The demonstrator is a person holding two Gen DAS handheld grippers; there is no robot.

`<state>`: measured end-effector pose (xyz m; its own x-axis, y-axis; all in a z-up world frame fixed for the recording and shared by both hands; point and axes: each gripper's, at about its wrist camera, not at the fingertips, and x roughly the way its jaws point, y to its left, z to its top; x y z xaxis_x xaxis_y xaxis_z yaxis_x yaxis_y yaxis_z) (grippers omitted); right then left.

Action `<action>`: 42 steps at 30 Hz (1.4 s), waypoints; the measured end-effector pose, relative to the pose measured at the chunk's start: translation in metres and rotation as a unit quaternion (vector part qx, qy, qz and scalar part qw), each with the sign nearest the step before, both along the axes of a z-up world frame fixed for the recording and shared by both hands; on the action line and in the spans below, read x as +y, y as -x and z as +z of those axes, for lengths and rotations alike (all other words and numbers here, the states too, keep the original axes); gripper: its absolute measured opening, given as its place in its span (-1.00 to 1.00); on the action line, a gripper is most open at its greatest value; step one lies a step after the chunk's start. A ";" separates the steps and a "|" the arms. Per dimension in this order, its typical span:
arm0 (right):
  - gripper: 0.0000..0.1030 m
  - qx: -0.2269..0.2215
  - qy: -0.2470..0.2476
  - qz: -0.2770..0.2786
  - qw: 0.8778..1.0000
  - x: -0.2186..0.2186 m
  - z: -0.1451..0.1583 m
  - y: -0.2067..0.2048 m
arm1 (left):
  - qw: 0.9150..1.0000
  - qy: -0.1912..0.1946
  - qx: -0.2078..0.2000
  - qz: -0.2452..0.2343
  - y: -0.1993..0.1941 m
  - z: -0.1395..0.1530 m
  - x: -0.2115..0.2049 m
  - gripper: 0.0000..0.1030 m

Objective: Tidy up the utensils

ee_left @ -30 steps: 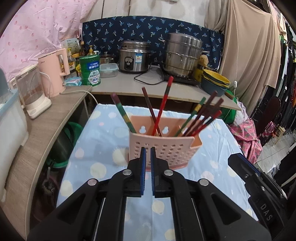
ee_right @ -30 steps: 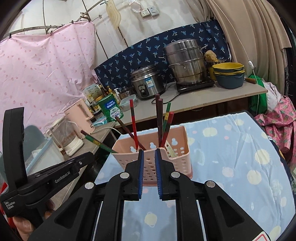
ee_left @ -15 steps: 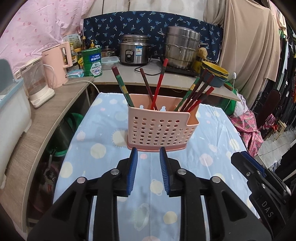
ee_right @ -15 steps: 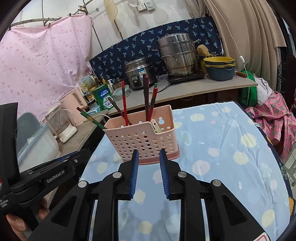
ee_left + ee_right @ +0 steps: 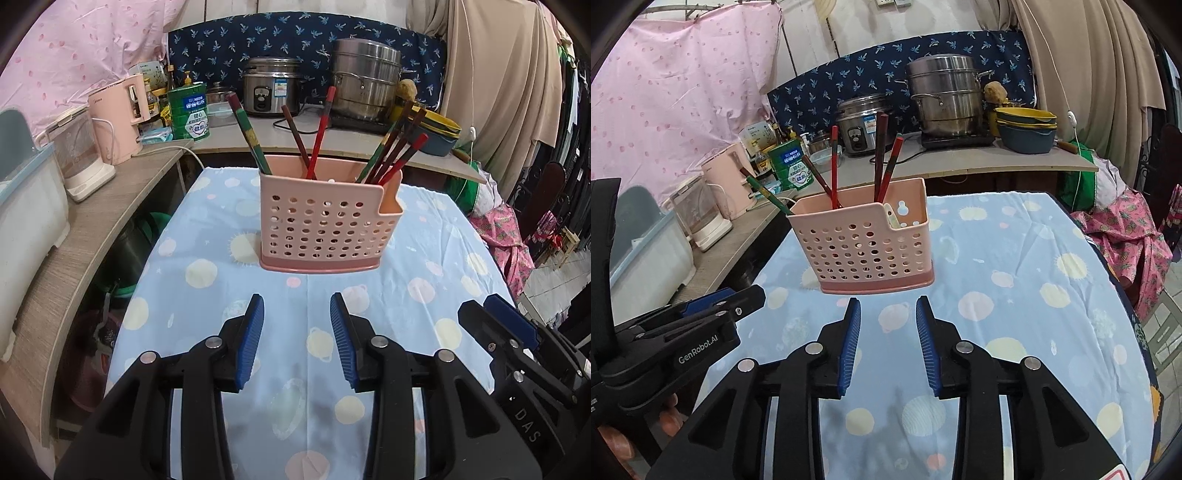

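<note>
A pink perforated utensil holder (image 5: 325, 221) (image 5: 864, 247) stands upright on the light blue dotted tablecloth (image 5: 424, 280) (image 5: 1015, 280). Several red, brown and green chopsticks (image 5: 395, 147) (image 5: 882, 155) stick out of it, and a pale spoon handle (image 5: 892, 218) shows in its side pocket. My left gripper (image 5: 297, 306) hangs in front of the holder, its jaws opening with nothing between them. My right gripper (image 5: 888, 308) also sits short of the holder, jaws opening and empty. Each gripper shows at the edge of the other's view.
A wooden counter (image 5: 85, 236) runs along the left with a pink kettle (image 5: 118, 118) and a clear jug. Behind the table a shelf holds a rice cooker (image 5: 271, 92), a steel steamer pot (image 5: 364, 81), a green tin (image 5: 188, 110) and stacked bowls (image 5: 1025, 127).
Both grippers have pulled back from the pink holder and sunk lower. Their jaws have gone from shut to apart. The holder and chopsticks stay in place.
</note>
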<state>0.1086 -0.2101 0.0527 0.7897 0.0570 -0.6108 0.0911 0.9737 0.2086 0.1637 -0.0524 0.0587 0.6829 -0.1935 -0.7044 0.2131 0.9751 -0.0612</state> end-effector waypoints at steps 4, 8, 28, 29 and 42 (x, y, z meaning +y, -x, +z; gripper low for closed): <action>-0.24 0.006 0.010 -0.001 1.000 0.003 -0.003 0.001 | 1.000 -0.006 0.000 0.004 0.002 -0.004 0.001 -0.05; -0.12 0.009 0.018 -0.005 1.000 0.004 -0.005 0.001 | 1.000 -0.010 0.003 0.006 0.001 -0.006 0.002 -0.04; 0.50 0.011 0.040 -0.025 0.999 0.003 -0.010 0.001 | 0.999 -0.030 -0.006 0.015 0.004 -0.010 0.001 0.26; 0.56 0.011 0.041 -0.026 0.999 0.003 -0.010 0.001 | 0.999 -0.031 -0.006 0.016 0.003 -0.010 0.002 0.28; 0.89 0.017 0.039 -0.045 0.998 -0.005 -0.014 0.002 | 0.998 -0.045 -0.017 0.042 0.003 -0.009 0.006 0.82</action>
<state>0.1071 -0.2148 0.0389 0.7686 -0.0621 -0.6367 0.1848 0.9744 0.1280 0.1612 -0.0461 0.0493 0.7184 -0.0716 -0.6919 0.1309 0.9908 0.0333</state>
